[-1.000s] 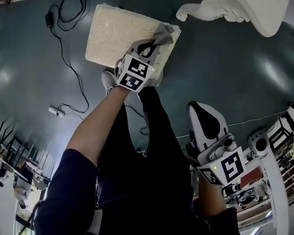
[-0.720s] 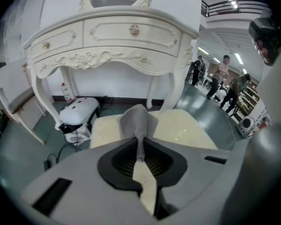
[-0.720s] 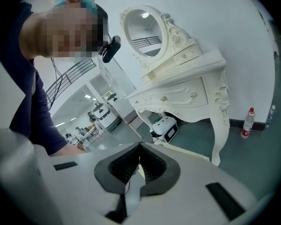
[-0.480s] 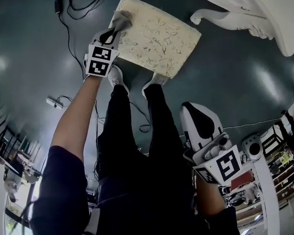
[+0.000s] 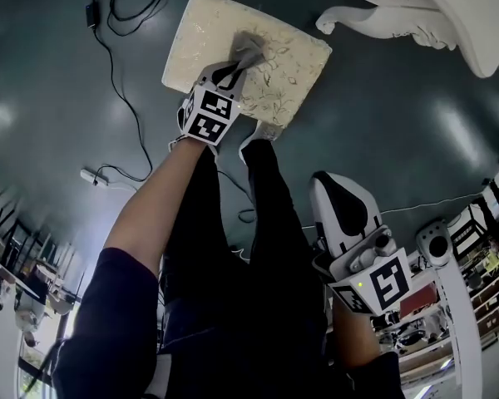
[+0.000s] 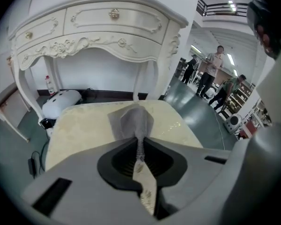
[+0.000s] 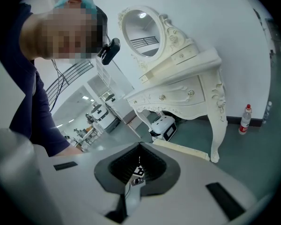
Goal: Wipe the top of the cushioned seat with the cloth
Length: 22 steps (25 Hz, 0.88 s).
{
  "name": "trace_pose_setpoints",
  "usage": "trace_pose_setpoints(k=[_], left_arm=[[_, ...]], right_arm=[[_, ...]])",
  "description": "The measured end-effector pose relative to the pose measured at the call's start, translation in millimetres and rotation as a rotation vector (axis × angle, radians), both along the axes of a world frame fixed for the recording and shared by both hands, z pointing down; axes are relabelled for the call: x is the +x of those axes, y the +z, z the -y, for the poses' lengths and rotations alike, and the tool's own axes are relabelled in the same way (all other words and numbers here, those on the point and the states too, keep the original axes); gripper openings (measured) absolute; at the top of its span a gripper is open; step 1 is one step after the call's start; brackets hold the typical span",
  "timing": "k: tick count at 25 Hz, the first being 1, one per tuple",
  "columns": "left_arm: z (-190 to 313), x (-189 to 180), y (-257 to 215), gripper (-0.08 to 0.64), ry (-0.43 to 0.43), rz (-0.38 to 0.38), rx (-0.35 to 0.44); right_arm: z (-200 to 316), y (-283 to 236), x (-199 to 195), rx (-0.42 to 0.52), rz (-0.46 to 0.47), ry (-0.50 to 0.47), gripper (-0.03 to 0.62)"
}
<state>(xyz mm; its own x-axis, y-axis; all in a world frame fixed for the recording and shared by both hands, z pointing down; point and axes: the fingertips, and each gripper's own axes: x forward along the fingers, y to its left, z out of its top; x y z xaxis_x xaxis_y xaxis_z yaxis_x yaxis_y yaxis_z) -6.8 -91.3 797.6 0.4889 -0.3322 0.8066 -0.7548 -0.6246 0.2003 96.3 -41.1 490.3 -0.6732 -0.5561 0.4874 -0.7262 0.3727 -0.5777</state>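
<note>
— Starting with the head view. Where's the cloth?
— Grey cloth (image 5: 249, 43) lies on top of the cushioned seat (image 5: 198, 30), about mid-seat. Left gripper (image 5: 235, 66) is clamped on its near end. Seat stands on the floor (image 5: 382, 115) near a white dressing table (image 5: 432, 7). Right gripper (image 5: 336, 191) is low, well apart from the seat.
— Left gripper view?
— Jaws pinched together on the cloth, which fans out flat on the seat.
— Right gripper view?
— Jaws closed together, nothing between them. Dressing table ahead, bottle (image 7: 245, 118) on the floor by the wall.
</note>
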Motion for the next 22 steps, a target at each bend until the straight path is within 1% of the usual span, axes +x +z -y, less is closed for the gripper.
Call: trace_pose_setpoints(k=[5, 9, 11, 13, 15, 17, 19, 22], left_arm=[[-21.1, 70.1, 1.7, 0.032, 0.091, -0.043, -0.035], [-39.8, 116.4, 0.8, 0.032, 0.156, -0.067, -0.063], [-46.6, 133.5, -1.3, 0.032, 0.181, -0.078, -0.068], [-47.7, 140.0, -6.8, 0.032, 0.182, -0.087, -0.056], [-46.6, 135.3, -15.2, 0.032, 0.167, -0.095, -0.035], [-47.1, 116.6, -21.7, 0.032, 0.139, -0.094, -0.018], [-45.0, 82.4, -24.5, 0.032, 0.093, -0.072, -0.002], [-36.9, 13.3, -24.7, 0.032, 0.013, -0.011, 0.019]], right_arm=[[-9.4, 3.5, 33.7, -0.003, 0.007, 0.029, 0.022], [-15.5, 3.0, 60.1, 0.004, 0.004, 0.059, 0.021], [-16.7, 2.9, 71.4, 0.007, -0.003, 0.075, 0.021], [-17.6, 3.7, 78.3, 0.009, -0.009, 0.086, 0.021], [-19.2, 3.5, 79.7, 0.013, -0.015, 0.092, 0.021], [-21.7, 2.3, 74.0, 0.013, -0.016, 0.088, 0.021], [-22.8, -0.2, 61.1, 0.015, -0.010, 0.074, 0.021], [-24.1, -4.9, 34.6, 0.025, -0.004, 0.043, 0.021]])
